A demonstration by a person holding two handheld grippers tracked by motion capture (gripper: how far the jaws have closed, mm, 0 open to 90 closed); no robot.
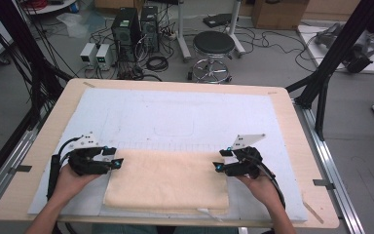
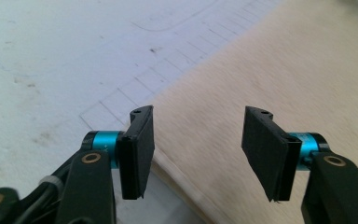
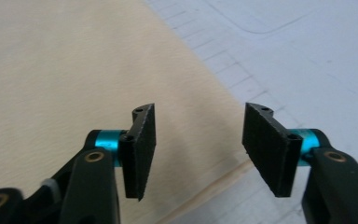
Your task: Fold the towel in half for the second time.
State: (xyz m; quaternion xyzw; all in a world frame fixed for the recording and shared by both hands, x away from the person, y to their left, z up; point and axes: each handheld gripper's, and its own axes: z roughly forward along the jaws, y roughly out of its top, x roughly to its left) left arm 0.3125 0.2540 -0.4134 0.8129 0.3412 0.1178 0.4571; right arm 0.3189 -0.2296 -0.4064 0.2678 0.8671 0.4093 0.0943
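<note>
A cream towel (image 1: pixel 168 180) lies folded flat on the pale mat (image 1: pixel 185 117) near the table's front edge. My left gripper (image 1: pixel 118 163) hovers at the towel's far left corner, jaws pointing right. In the left gripper view the towel (image 2: pixel 279 70) spreads ahead and my left gripper (image 2: pixel 196 149) stands open, nothing between its pads. My right gripper (image 1: pixel 218 166) sits at the towel's far right corner, pointing left. In the right gripper view the towel (image 3: pixel 56 79) lies ahead and my right gripper (image 3: pixel 198 149) is open over the towel's edge, pads apart from the cloth.
The wooden table (image 1: pixel 58 112) carries the mat with faint printed outlines (image 1: pixel 174 129). Beyond the table stand a black stool (image 1: pixel 213 46), computer towers (image 1: pixel 126 27) and cables on the floor. Black frame posts (image 1: pixel 331 58) rise at the right.
</note>
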